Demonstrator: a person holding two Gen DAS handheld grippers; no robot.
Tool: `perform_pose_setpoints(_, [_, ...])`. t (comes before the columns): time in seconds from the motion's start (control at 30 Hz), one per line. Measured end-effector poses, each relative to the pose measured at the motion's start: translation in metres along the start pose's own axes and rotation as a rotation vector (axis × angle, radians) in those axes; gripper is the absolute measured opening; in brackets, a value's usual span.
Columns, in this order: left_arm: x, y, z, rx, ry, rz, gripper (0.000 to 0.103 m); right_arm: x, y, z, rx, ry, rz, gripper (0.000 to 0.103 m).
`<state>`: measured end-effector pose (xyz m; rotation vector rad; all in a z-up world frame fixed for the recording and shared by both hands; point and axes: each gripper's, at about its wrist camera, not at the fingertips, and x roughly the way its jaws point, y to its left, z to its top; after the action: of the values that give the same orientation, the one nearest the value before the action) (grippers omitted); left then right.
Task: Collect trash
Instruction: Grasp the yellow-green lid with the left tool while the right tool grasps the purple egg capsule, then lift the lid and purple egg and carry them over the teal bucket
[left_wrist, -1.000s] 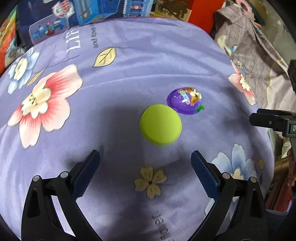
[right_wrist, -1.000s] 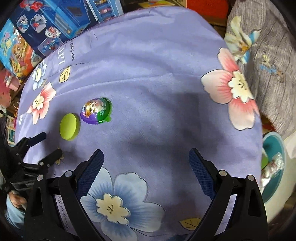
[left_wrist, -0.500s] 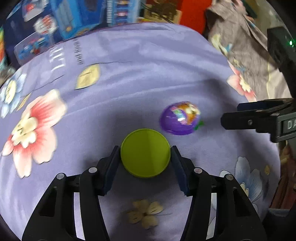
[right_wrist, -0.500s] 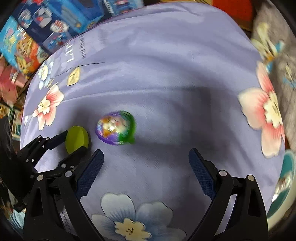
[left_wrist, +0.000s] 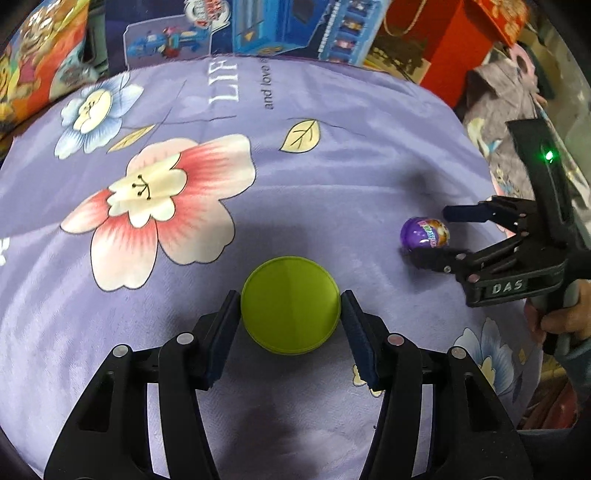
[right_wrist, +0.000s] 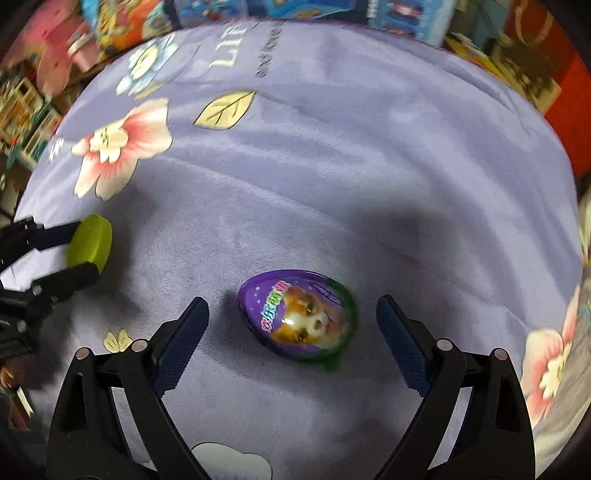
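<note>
At frame centre the left tongs (left_wrist: 290, 308) clamp the green lid (left_wrist: 290, 304), while the right tongs (right_wrist: 291, 325) are closing around the untouched purple egg (right_wrist: 297, 315).

Black plastic frame on the left gripper (left_wrist: 290, 321), navy ribbed pads, silver pivot screws; the right gripper (left_wrist: 428, 234) carries white "DAS" lettering, green light above it.
</note>
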<state>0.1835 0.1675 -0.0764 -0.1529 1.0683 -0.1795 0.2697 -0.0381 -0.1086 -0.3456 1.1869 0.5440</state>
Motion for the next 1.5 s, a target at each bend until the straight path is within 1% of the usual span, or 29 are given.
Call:
perform_pose_setpoints(0.03, [0.001, 0.000, 0.000, -0.006, 0.001, -0.001, 0.057, 0.001, 0.000, -0.001, 0.000, -0.003, 0.004, 0.070])
perform_pose_setpoints(0.1, [0.004, -0.003, 0.001, -0.008, 0.002, -0.002, 0.057, -0.003, 0.000, -0.004, 0.000, -0.021, 0.005, 0.064])
perform_pose_setpoints(0.17, [0.006, -0.005, 0.002, -0.005, 0.005, -0.004, 0.057, -0.006, 0.000, -0.008, 0.026, -0.020, 0.008, 0.063])
perform_pose_setpoints(0.3, [0.005, -0.016, 0.003, 0.012, 0.002, -0.011, 0.056, -0.022, -0.010, -0.023, 0.110, -0.053, 0.028, 0.063])
perform_pose_setpoints(0.47, [-0.001, -0.045, 0.002, 0.065, -0.007, -0.033, 0.057, -0.050, -0.030, -0.043, 0.214, -0.107, 0.048, 0.063])
perform_pose_setpoints(0.57, [-0.006, -0.071, 0.001, 0.113, -0.012, -0.049, 0.057, -0.069, -0.046, -0.062, 0.271, -0.136, 0.051, 0.063])
perform_pose_setpoints(0.77, [-0.011, -0.130, -0.006, 0.214, -0.003, -0.086, 0.057, -0.114, -0.088, -0.119, 0.424, -0.223, 0.046, 0.063])
perform_pose_setpoints(0.93, [-0.011, -0.184, -0.012, 0.304, 0.008, -0.121, 0.057, -0.150, -0.131, -0.181, 0.544, -0.277, 0.017, 0.063])
perform_pose_setpoints(1.1, [-0.005, -0.248, -0.019, 0.404, 0.023, -0.161, 0.057, -0.179, -0.163, -0.241, 0.648, -0.338, -0.016, 0.063])
perform_pose_setpoints(1.27, [-0.001, -0.308, -0.029, 0.497, 0.034, -0.192, 0.057, -0.196, -0.193, -0.292, 0.731, -0.376, -0.047, 0.063])
perform_pose_setpoints(1.5, [0.006, -0.388, -0.047, 0.613, 0.056, -0.238, 0.057, -0.212, -0.228, -0.358, 0.851, -0.404, -0.082, 0.063])
